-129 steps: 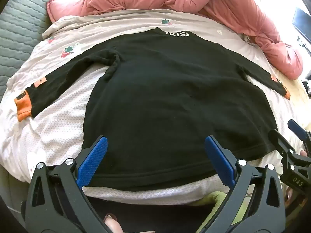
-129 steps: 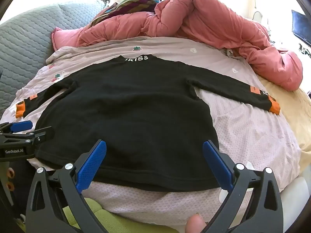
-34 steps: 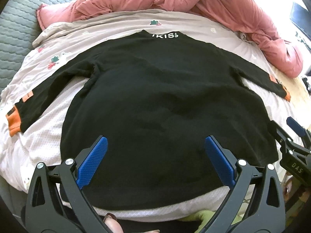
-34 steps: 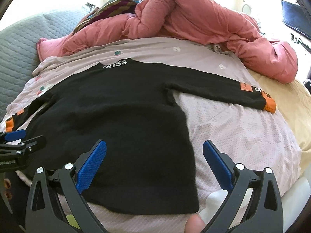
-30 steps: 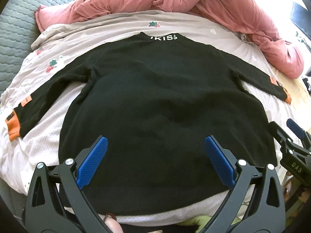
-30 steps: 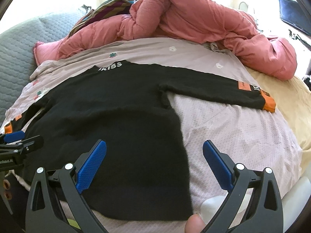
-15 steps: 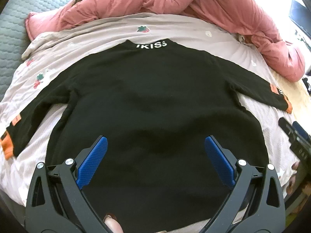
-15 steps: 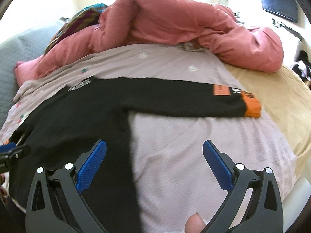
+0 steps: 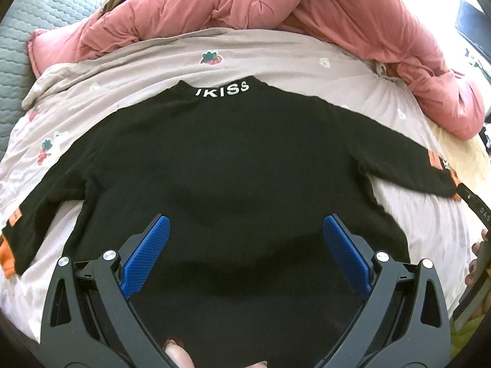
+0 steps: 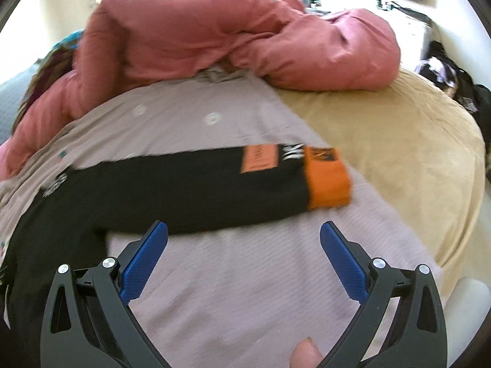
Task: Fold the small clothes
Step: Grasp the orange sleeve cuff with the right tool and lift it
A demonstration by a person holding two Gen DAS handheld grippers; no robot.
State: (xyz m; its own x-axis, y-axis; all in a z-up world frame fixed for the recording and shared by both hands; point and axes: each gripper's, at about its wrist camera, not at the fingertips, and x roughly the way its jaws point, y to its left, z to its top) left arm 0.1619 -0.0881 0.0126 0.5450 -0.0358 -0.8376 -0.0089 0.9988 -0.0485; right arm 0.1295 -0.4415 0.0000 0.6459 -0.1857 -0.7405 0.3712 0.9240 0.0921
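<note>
A small black sweater (image 9: 233, 165) with white "KISS" letters at the collar lies flat on the bed, both sleeves spread out. My left gripper (image 9: 244, 245) is open and empty above the sweater's lower body. My right gripper (image 10: 242, 251) is open and empty over the pale sheet, just in front of the right sleeve (image 10: 190, 190), whose orange cuff (image 10: 328, 181) lies a little beyond and to the right of it. In the left wrist view the right gripper's black tip (image 9: 475, 205) shows at the right edge, next to that cuff.
A pink duvet (image 9: 307, 12) is bunched along the far side of the bed. A pale printed sheet (image 9: 129, 70) lies under the sweater. A tan blanket (image 10: 383, 128) covers the bed to the right. A grey quilted headboard (image 9: 18, 30) is at the left.
My left gripper has moved forward over the sweater's body. My right gripper has swung right and forward, from the hem to the right sleeve. Both stay open.
</note>
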